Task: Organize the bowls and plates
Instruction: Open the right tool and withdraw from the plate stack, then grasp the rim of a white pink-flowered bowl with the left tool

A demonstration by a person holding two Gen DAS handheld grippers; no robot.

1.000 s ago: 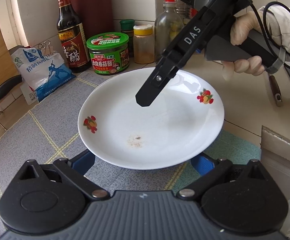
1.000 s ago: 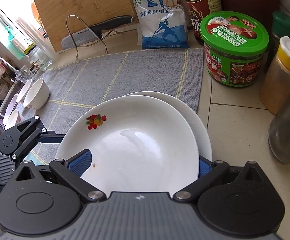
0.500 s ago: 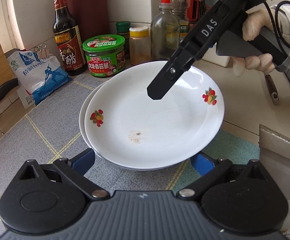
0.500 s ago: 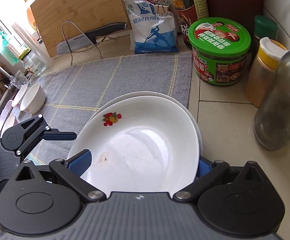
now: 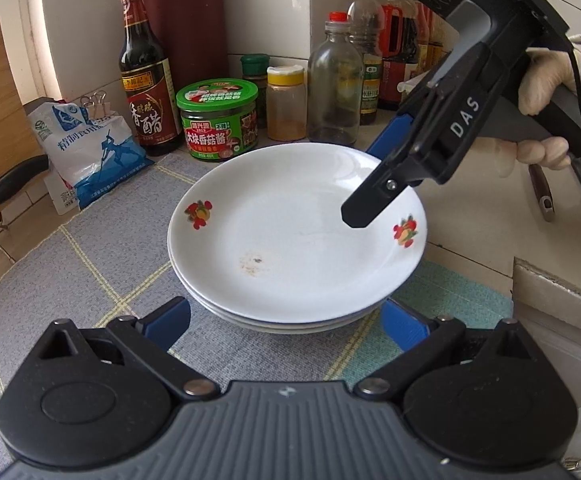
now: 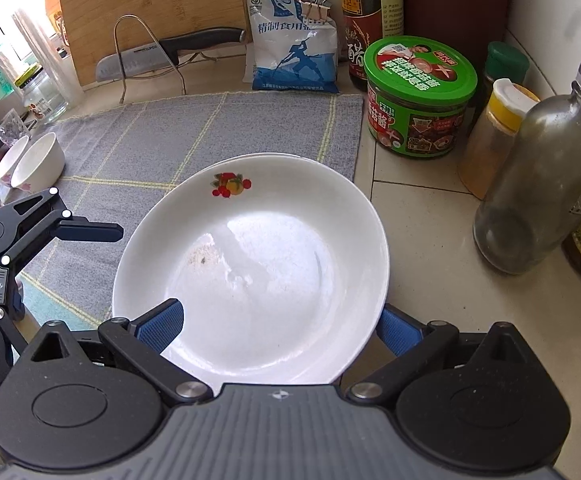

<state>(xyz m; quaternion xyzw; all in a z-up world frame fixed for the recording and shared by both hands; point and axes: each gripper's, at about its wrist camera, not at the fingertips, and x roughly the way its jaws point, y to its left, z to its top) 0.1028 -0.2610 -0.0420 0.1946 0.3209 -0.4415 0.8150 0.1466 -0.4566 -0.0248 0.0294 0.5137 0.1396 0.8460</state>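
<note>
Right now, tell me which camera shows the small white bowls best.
The right wrist view: the small white bowls sit at its left edge, beyond the grey checked mat, beside the left gripper. The left wrist view shows none of them, only the stacked white plates.

a home kitchen: vinegar bottle [image 5: 146,92], mushroom sauce jar [image 5: 218,120], salt bag [image 5: 90,152] and knife [image 6: 170,54] stood ahead on the tiled counter [image 6: 422,232].

We saw glossy white glazed plates [image 5: 298,248] stacked on a matt, coarsely woven grey cloth mat [image 5: 90,264]. Beyond lay smooth, pale counter [image 6: 422,240] tiles, a wooden cutting board [image 6: 150,12], a clear glass bottle [image 5: 335,92] and a jar with a shiny green plastic lid [image 6: 420,66].
</note>
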